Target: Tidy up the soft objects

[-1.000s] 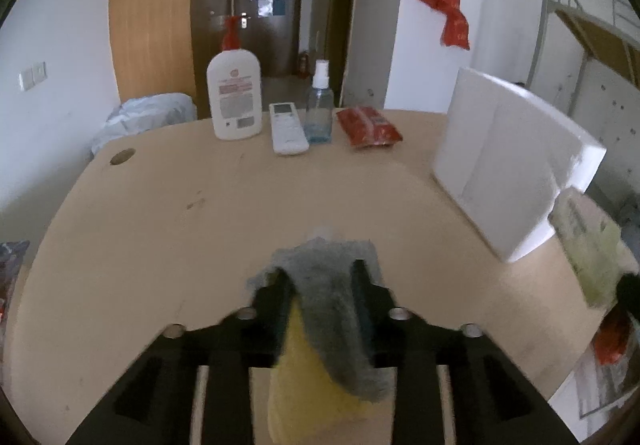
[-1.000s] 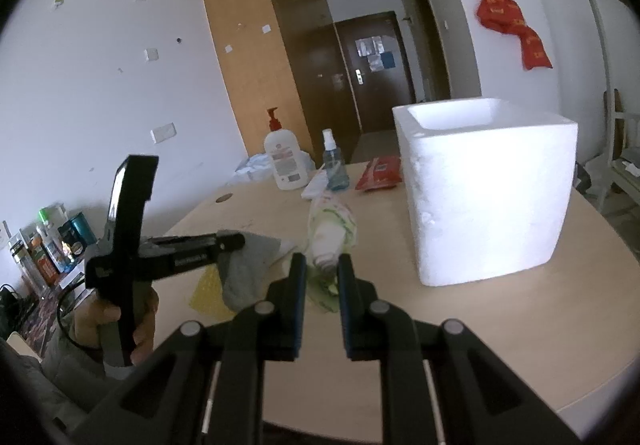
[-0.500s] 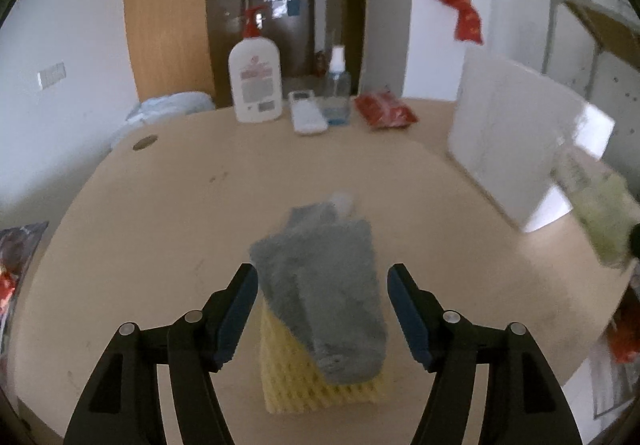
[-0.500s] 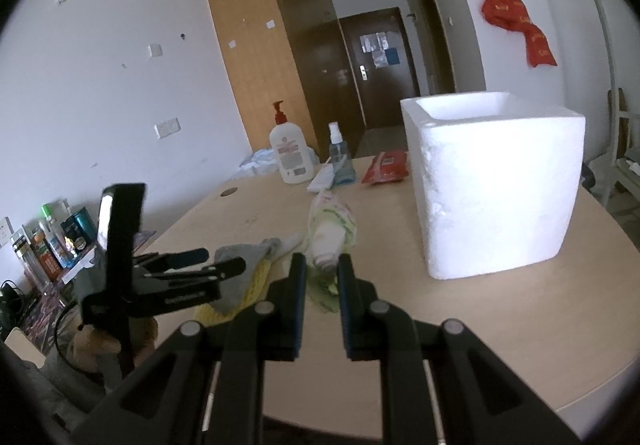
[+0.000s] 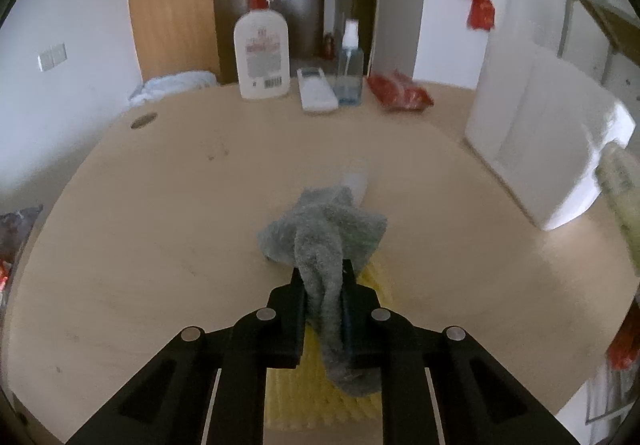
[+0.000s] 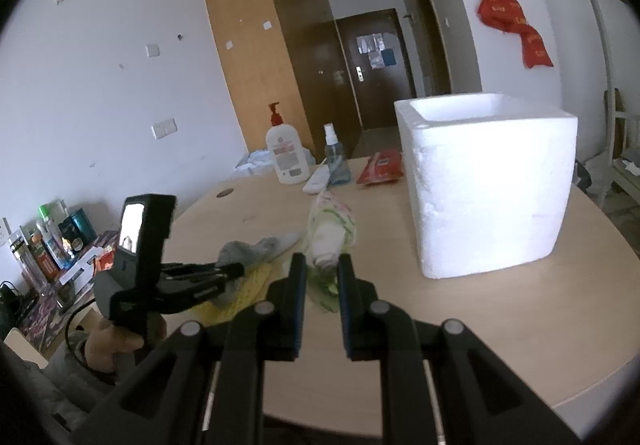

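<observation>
Currently left gripper (image 5: 323, 277) jaws are closing, grey sock (image 5: 324, 241) pinched between them at lower centre, its tail hiding most of the yellow cloth (image 5: 304, 397) underneath. Right gripper (image 6: 322, 269) jaws narrow, clamped on a rolled green-white cloth (image 6: 330, 229); the roll's near end is hidden. Foam box (image 6: 484, 181) at right, interior mostly hidden.

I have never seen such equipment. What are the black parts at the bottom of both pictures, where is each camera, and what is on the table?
They are two hand-held grippers; a person holds one in each hand, and each carries a camera looking along its fingers. The left gripper is closing on a grey sock lying over a yellow cloth. The right gripper pinches a pale green bundle. On the table also stand a white foam box, a lotion bottle, a spray bottle, a remote and a red packet.
</observation>
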A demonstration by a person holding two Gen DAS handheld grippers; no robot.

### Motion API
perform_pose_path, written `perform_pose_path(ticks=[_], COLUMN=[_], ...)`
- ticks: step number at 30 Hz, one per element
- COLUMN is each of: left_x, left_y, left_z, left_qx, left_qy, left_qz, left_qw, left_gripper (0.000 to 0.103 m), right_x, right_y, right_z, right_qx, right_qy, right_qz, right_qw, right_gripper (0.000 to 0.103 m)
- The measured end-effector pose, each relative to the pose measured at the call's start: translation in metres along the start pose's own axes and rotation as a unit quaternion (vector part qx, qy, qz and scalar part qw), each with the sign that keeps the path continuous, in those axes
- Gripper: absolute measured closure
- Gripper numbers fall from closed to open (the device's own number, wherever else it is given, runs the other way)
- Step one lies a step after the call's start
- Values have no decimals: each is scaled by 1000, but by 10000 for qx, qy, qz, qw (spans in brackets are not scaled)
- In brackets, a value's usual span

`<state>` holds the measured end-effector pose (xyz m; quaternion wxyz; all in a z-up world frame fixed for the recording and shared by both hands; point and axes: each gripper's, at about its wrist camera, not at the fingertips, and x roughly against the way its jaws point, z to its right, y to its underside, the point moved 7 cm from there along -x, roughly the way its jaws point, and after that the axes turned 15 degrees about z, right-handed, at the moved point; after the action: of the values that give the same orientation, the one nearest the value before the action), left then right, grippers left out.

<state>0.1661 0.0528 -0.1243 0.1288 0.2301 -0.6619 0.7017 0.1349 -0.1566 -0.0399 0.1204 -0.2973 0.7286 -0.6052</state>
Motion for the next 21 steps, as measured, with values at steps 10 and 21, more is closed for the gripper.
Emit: perform_pose_path(ticks=[10,21], left_x=[56,63], left_y=[-68,-71], left_z=[3,15], left_qx=[31,-41], left_qy=[286,574], left_qz=[917,951], left_qw=[9954,9938], left_gripper=[88,88], right_x=[12,21], right_y=[-6,-10], right_z=[-4,-8], right_qx=[85,141], right_qy=[2,-41], right_qz=[171,298], right_qw=[9998,9994], right_gripper=[84,85])
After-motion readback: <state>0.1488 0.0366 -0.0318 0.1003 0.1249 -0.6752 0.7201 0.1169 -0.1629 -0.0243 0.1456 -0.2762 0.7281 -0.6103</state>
